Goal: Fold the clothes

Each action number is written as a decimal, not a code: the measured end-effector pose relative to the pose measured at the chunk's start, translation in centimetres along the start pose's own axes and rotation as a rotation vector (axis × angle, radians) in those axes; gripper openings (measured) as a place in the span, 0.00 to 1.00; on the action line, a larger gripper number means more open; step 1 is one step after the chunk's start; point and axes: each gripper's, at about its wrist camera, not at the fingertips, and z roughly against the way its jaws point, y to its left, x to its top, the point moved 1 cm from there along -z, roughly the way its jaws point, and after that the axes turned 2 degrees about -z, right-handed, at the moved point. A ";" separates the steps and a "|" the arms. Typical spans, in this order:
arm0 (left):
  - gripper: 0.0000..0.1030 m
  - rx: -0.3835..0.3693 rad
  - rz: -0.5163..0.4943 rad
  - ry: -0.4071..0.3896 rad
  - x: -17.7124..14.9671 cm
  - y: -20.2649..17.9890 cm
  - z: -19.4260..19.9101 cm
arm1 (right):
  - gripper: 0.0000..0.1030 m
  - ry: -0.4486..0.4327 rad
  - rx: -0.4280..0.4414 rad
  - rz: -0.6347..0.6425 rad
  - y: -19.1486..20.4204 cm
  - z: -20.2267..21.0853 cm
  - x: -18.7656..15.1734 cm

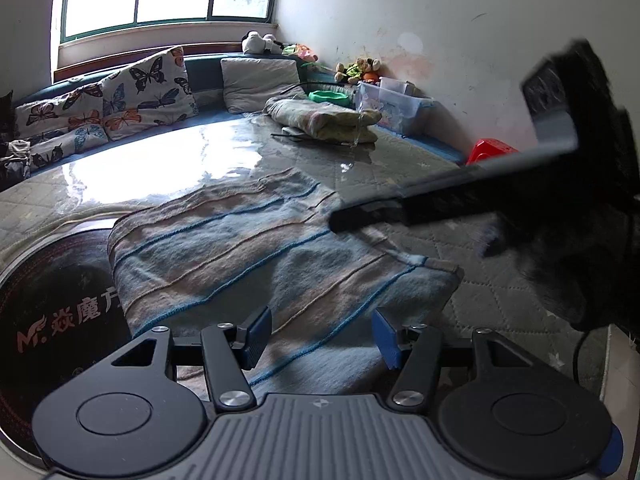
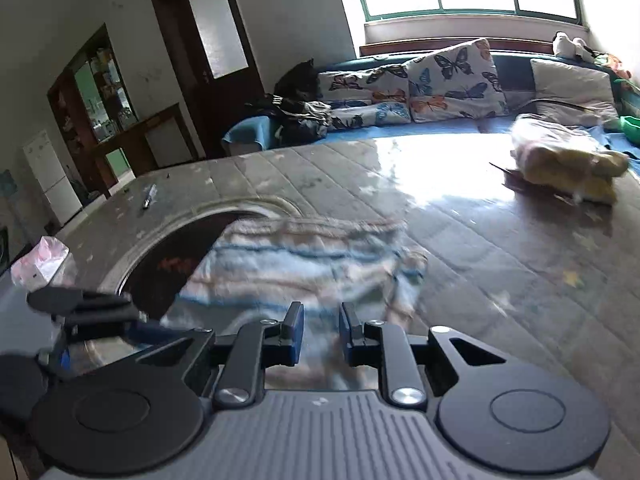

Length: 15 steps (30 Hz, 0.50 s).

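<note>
Big quilted table (image 1: 420, 168) carries the striped blue-beige towel (image 1: 248, 248), folded, half over the table's round black inset cooktop (image 1: 52, 312), with left gripper (image 1: 322, 338) released above its near edge, right gripper (image 2: 321, 334) narrow-gapped, gripping nothing.

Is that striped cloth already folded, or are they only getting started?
Partly done, it seems: the striped cloth lies flat on the table with a thick, doubled-looking right edge, suggesting one fold. In hand: nothing. The left gripper is open above the near edge, and the right gripper, jaws narrowly apart, grips no cloth. Left: probably further folds. The yellowish bundle behind sits untouched.
</note>
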 end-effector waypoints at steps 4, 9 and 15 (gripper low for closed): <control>0.56 0.006 0.008 0.014 -0.6 0.6 -0.3 | 0.18 0.015 -0.022 -0.028 -0.9 -2.8 0.6; 0.57 0.003 0.021 0.012 -1.1 1.2 0.3 | 0.18 0.003 -0.019 -0.052 -1.4 -3.7 1.0; 0.57 -0.006 0.014 -0.001 -0.3 1.0 0.3 | 0.18 0.026 -0.040 -0.017 -1.5 -5.5 2.8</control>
